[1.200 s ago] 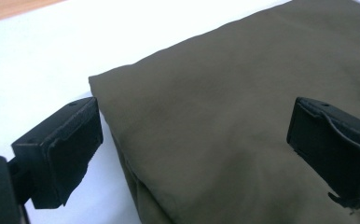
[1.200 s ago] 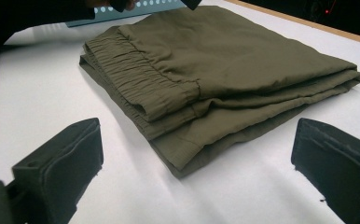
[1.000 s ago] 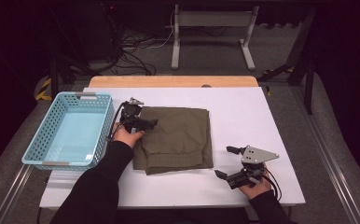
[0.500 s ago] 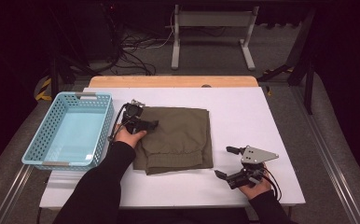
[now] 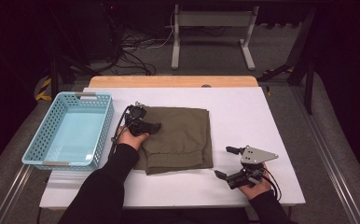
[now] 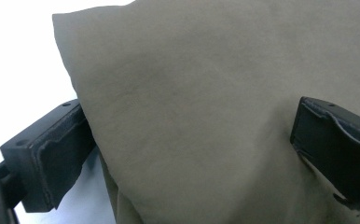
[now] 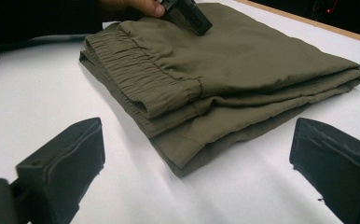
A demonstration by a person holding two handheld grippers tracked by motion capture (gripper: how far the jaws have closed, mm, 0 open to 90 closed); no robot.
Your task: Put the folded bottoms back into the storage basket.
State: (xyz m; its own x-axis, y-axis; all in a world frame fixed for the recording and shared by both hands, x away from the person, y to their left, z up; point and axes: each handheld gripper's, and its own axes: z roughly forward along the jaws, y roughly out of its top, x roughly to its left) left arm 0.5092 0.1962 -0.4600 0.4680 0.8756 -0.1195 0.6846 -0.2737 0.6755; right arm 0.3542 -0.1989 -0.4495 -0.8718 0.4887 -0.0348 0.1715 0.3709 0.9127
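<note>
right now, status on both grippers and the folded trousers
Left gripper open on the folded trousers. Right gripper open, off the cloth. Blue basket beside them, empty. Nothing in the way.

A white-topped table with a wooden strip along its far edge is set on grey carpeted floor, behind which a pale metal stand and tangled black cables are seen in a dark, dimly lit room.

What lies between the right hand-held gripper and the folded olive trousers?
Only bare white table separates the right hand-held gripper from the trousers, seen in the right gripper view.
</note>
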